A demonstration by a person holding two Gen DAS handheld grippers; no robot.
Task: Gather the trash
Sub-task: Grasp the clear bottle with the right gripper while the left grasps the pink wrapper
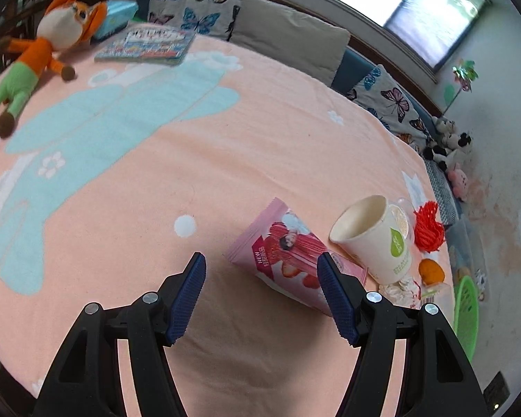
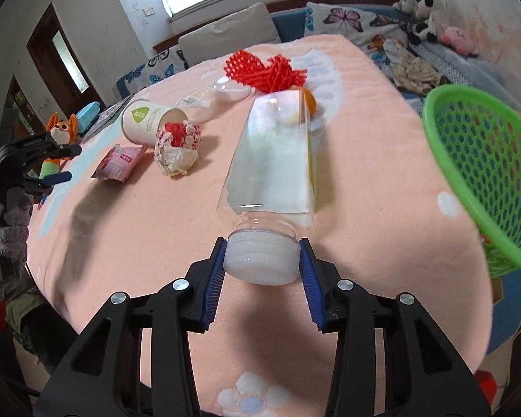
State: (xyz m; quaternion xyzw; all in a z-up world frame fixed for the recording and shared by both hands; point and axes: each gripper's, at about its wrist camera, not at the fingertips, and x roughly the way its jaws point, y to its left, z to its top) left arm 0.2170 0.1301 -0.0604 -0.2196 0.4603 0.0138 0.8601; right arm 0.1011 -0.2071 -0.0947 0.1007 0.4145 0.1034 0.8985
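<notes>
Right gripper (image 2: pixel 262 260) fingers clamping clear bottle (image 2: pixel 271 160) cap, level over bed, left gripper (image 1: pixel 260 271) spread

A home: butterfly cushions (image 1: pixel 394 99), plush toy (image 1: pixel 57 33) (fox-like).

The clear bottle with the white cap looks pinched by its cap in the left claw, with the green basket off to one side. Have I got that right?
Nearly. The right claw pinches the clear bottle by its white cap, as the right wrist view shows, with the green basket off to one side. The left claw is open and empty above the pink snack packet.
</notes>
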